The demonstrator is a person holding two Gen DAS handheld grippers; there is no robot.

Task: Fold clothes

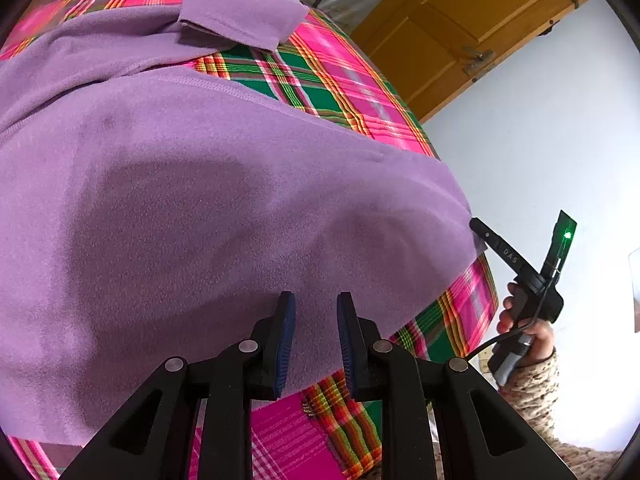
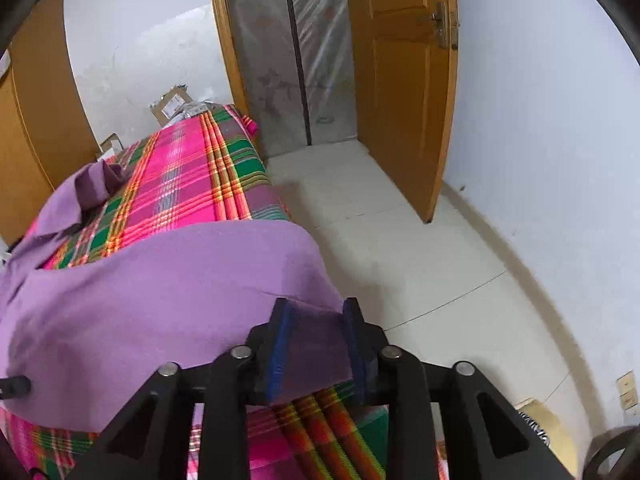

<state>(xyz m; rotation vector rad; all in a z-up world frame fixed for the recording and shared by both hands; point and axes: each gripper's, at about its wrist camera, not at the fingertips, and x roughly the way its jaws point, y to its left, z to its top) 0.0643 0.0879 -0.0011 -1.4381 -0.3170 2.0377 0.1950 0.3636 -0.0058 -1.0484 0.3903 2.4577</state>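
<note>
Purple garment [image 1: 208,184] spread on the plaid bed [image 1: 340,80]. My left gripper [image 1: 316,340] jaws parted over its hem, released. Only the left view catches my right gripper [image 1: 476,226], jaws apart around the garment's corner; orange door [image 2: 404,80] behind.

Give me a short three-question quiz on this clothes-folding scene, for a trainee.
1. True or false: the garment lies on a plaid cloth.
2. What sits between the jaws of the right gripper? A) the garment's edge B) a box C) nothing
3. Short answer: is the wooden door open or shut?
Key: 1 true; 2 A; 3 open.
</note>
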